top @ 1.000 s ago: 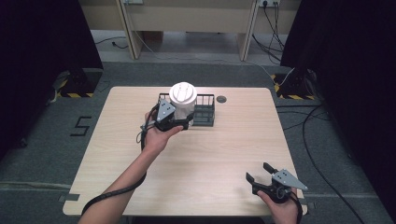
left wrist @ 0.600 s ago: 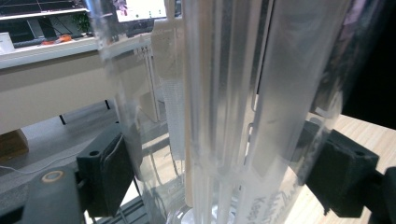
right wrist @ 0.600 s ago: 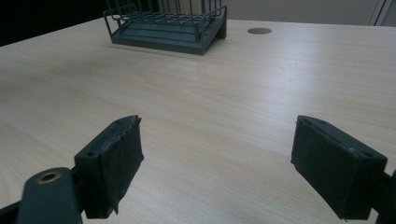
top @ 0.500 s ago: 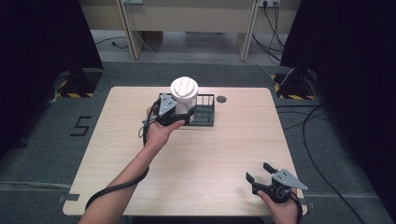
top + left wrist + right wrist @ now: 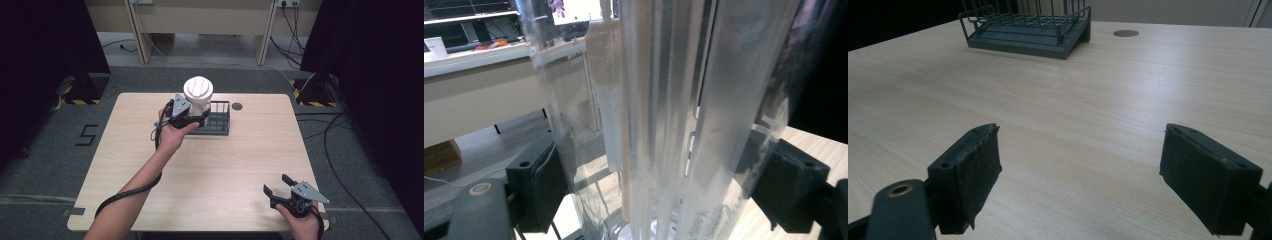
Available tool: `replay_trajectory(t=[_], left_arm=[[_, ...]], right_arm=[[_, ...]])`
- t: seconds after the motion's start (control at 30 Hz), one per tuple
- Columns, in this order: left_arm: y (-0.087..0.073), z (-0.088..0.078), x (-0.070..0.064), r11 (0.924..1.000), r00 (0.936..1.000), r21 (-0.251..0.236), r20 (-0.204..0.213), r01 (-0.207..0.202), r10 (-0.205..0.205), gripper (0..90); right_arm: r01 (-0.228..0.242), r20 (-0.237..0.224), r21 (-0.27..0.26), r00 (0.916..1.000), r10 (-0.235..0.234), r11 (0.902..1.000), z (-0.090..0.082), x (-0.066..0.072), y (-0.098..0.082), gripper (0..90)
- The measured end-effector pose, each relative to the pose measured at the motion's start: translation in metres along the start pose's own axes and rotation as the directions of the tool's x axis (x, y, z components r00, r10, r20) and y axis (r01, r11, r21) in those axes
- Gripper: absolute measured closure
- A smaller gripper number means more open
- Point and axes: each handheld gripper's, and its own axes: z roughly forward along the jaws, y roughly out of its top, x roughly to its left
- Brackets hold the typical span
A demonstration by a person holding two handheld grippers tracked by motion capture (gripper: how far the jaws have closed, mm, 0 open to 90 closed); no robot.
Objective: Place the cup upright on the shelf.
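Even overhead light; dark margins; near container blurred, glary.

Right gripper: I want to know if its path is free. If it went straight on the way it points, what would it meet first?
Bare table first, then probably the dark wire rack; the right gripper is open.

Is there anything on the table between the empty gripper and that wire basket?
Nothing visible. From the right gripper, bare table runs up to the wire basket. The left gripper holds the clear container over it.
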Motion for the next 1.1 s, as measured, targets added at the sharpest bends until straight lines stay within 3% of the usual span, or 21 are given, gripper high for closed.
replay_trajectory(t=[0.6,1.1], left_arm=[[0.012,0.015,0.008,1.0,0.9998,-0.002,-0.017,0.008,-0.008,17.8],[0.013,0.03,0.013,0.9996,0.9992,0.011,-0.029,0.026,-0.026,17.7]], right_arm=[[0.0,-0.002,0.0,1.0,0.0,1.0,0.0,0.0,0.0,17.0],[0.004,-0.005,0.002,1.0,-0.004,1.0,0.0,0.0,0.0,17.0]])
